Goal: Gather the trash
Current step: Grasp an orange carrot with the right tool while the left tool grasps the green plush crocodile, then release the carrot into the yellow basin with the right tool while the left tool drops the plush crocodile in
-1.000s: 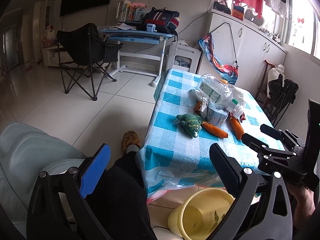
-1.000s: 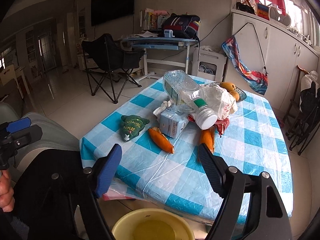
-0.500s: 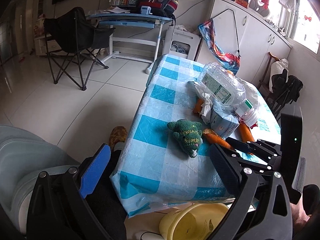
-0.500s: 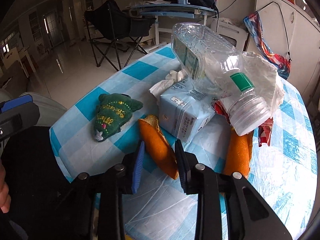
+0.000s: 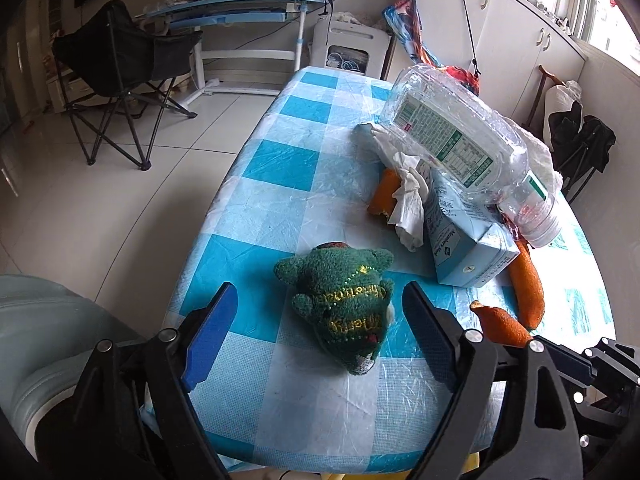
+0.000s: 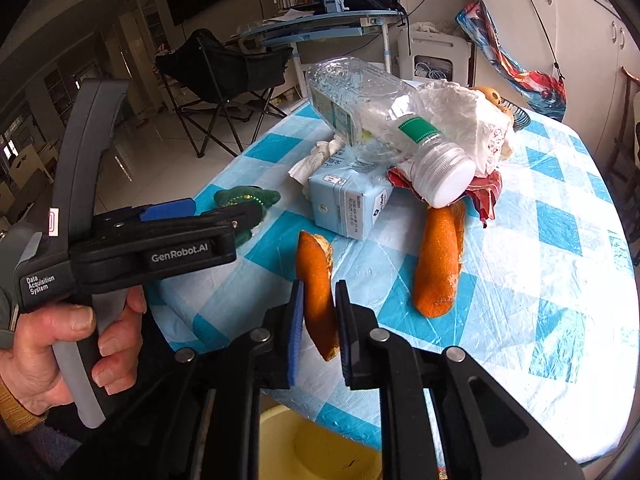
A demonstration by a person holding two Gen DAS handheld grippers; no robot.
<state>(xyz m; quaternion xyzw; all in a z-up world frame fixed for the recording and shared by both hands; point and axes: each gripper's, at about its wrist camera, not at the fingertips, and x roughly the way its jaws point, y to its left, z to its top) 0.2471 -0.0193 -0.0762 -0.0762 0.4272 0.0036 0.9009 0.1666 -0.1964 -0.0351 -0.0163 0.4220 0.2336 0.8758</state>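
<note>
On the blue-checked table (image 5: 280, 160) lies a pile of trash: a clear plastic bottle (image 6: 372, 120), a pale blue carton (image 6: 348, 208), a crumpled tissue (image 5: 404, 196) and two orange peels. My right gripper (image 6: 320, 284) is closing, its pads pressing on both sides of the nearer orange peel (image 6: 314, 276) at the table's front edge. The other peel (image 6: 438, 264) lies to its right. My left gripper (image 5: 320, 286) straddles a green plush toy (image 5: 344, 312); its jaws are closing, and a gap shows on each side of the toy.
A yellow bin (image 6: 320, 444) stands on the floor under the table's near edge. A white plastic bag (image 6: 460, 108) and a red wrapper (image 6: 484, 188) lie behind the bottle. Beyond the table stand a black folding chair (image 5: 116, 60) and a desk (image 5: 240, 8).
My left gripper has come forward and down over the table until its fingers flank the green toy, and its jaws have narrowed. My right gripper dropped to the near orange peel and closed on it.
</note>
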